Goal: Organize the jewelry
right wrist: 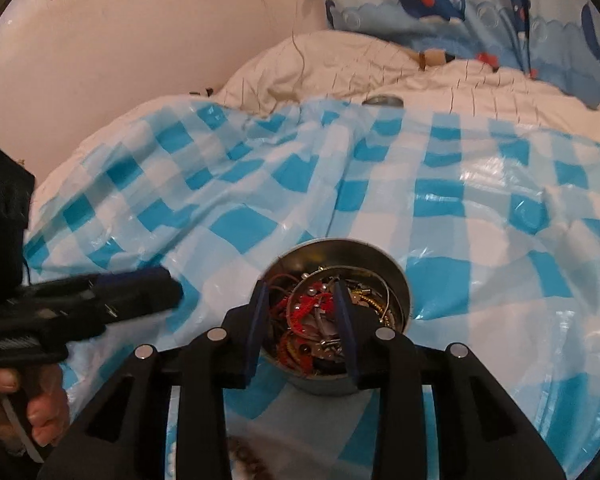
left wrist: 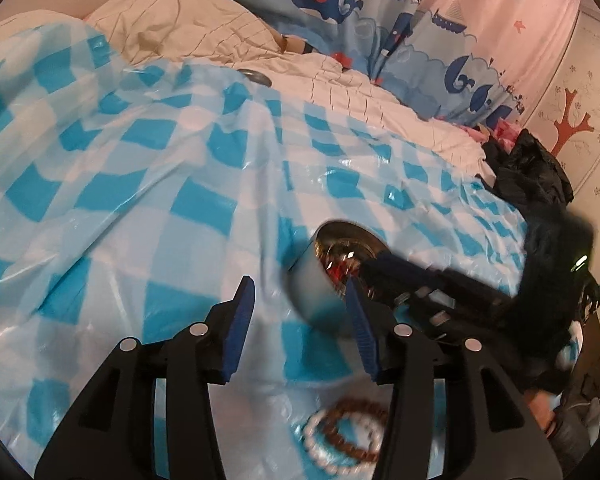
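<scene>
Jaws of the right gripper (right wrist: 300,320) stand partly spread over the round tin (right wrist: 396,276), pinching nothing; whether the pads touch the jewelry (right wrist: 320,320) inside is unclear. The tin sits upright, mouth up, on the checked sheet (right wrist: 260,184). The left gripper (left wrist: 300,320) is also spread and empty, the tin just ahead to its right, two bead bracelets (left wrist: 340,436) lying below it

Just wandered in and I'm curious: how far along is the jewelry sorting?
Early, it seems. Done: two bead bracelets lie on the checked sheet. In hand: nothing; the right gripper hangs open over the tin, the left gripper open beside it. Left: the tangled jewelry filling that tin.
</scene>
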`<state>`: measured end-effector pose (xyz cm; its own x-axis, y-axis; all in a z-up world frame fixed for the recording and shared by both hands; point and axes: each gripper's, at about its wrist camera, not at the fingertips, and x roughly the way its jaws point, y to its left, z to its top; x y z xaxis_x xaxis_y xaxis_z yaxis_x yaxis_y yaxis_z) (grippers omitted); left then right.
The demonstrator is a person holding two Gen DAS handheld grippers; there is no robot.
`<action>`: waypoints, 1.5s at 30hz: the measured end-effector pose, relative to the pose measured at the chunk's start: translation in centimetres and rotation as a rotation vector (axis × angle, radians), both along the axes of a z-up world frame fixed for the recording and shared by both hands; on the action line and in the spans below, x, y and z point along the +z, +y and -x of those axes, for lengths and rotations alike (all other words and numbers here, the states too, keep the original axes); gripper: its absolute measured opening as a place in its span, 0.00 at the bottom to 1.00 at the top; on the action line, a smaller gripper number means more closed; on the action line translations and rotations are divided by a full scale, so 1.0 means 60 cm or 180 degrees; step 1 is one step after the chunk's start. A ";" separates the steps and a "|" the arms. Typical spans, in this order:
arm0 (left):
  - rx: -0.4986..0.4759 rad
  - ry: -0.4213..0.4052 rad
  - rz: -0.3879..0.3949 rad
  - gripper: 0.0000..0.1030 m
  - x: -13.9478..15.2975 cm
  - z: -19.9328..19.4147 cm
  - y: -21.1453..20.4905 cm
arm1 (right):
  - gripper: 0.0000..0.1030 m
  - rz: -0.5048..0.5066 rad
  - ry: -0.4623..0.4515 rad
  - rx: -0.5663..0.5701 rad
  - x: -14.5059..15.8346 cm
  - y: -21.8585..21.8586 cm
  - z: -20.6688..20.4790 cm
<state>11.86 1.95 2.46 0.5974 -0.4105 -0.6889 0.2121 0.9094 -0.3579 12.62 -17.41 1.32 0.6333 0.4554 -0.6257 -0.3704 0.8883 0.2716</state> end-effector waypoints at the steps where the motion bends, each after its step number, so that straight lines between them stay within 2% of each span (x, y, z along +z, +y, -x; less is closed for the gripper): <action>1: -0.0011 0.0014 -0.0018 0.44 0.000 0.004 0.001 | 0.37 -0.0010 -0.0056 -0.0013 0.011 -0.004 0.013; 5: -0.0179 0.0018 -0.0139 0.46 0.001 0.036 -0.006 | 0.39 0.0021 -0.0041 -0.0056 0.028 -0.025 0.090; 9: -0.0280 0.0050 -0.0231 0.48 -0.008 0.072 -0.010 | 0.41 0.0122 0.0241 -0.0120 -0.005 -0.039 0.168; 12: -0.0268 0.0071 -0.0212 0.48 -0.010 0.089 -0.004 | 0.41 0.0103 0.0338 -0.0137 -0.018 -0.037 0.190; 16: -0.0249 0.0061 -0.0150 0.50 -0.008 0.102 0.009 | 0.41 0.0139 0.0386 -0.0112 -0.034 -0.018 0.186; 18: -0.0239 0.0072 -0.0144 0.50 -0.009 0.104 0.017 | 0.40 0.0271 0.0439 -0.0108 -0.049 -0.006 0.179; 21: -0.0245 0.0097 -0.0134 0.51 -0.010 0.101 0.024 | 0.28 0.0600 0.0460 -0.0103 -0.068 0.015 0.176; 22: -0.0250 0.0101 -0.0140 0.51 -0.011 0.100 0.025 | 0.27 0.0749 0.0456 -0.0089 -0.076 0.023 0.176; 24: -0.0271 0.0118 -0.0155 0.51 -0.013 0.098 0.024 | 0.25 0.0905 0.0402 -0.0065 -0.080 0.032 0.180; 27: -0.0337 0.0129 -0.0224 0.51 -0.017 0.098 0.014 | 0.13 0.1140 0.0285 0.0027 -0.081 0.049 0.187; 28: -0.0378 0.0130 -0.0264 0.51 -0.019 0.098 0.007 | 0.13 0.1224 0.0246 0.0022 -0.081 0.051 0.188; 30: -0.0467 0.0133 -0.0348 0.51 -0.025 0.100 -0.007 | 0.11 0.1460 0.0153 -0.0173 -0.078 0.040 0.185; 35: -0.0694 0.0142 -0.0495 0.51 -0.042 0.105 -0.048 | 0.12 0.1254 0.0272 -0.0607 -0.065 -0.029 0.167; 37: -0.0808 0.0175 -0.0571 0.51 -0.055 0.107 -0.068 | 0.12 0.1083 0.0321 -0.0610 -0.061 -0.038 0.165; 39: -0.0882 0.0193 -0.0658 0.51 -0.067 0.107 -0.086 | 0.12 0.1048 0.0370 -0.0592 -0.062 -0.038 0.163; 45: -0.0913 0.0246 -0.0778 0.51 -0.092 0.107 -0.099 | 0.25 0.1017 0.0447 -0.0533 -0.072 -0.030 0.153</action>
